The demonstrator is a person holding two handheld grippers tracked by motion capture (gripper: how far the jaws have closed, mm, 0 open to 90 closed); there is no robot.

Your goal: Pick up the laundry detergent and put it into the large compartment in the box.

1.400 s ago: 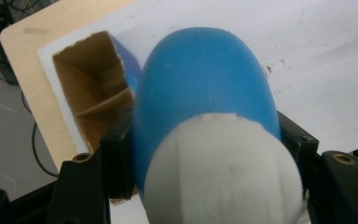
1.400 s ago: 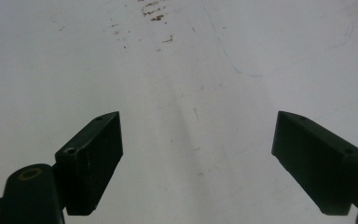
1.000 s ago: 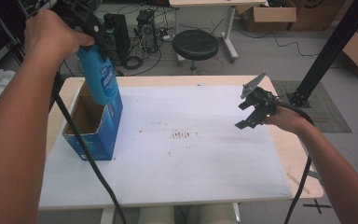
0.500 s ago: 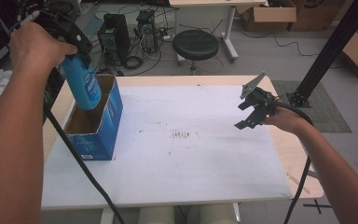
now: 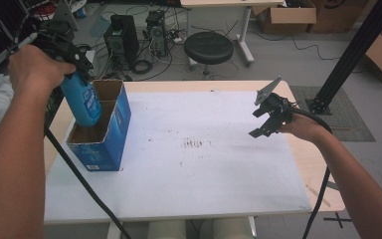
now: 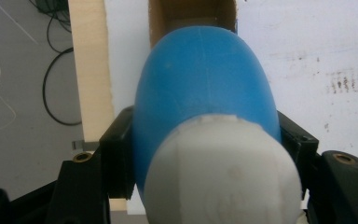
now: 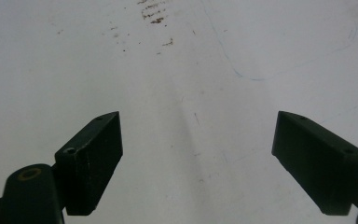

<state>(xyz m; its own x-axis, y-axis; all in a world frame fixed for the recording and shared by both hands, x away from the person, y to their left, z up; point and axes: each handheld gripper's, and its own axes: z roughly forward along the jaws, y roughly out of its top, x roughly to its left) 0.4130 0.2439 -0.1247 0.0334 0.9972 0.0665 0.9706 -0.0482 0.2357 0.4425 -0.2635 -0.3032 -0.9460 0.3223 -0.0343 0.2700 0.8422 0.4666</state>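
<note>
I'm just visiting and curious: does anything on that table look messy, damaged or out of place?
Only dark smudges mark the white table cover near its middle. The blue bottle hangs tilted over the open blue box; nothing looks spilled or broken.

The high view looks forward and down from above the person's side of the white surface [image 5: 204,174], while the left gripper view peers close along its jaws at the blue bottle [image 6: 205,88] and box [image 6: 191,14], and the right gripper view faces the same stained surface closely.
</note>
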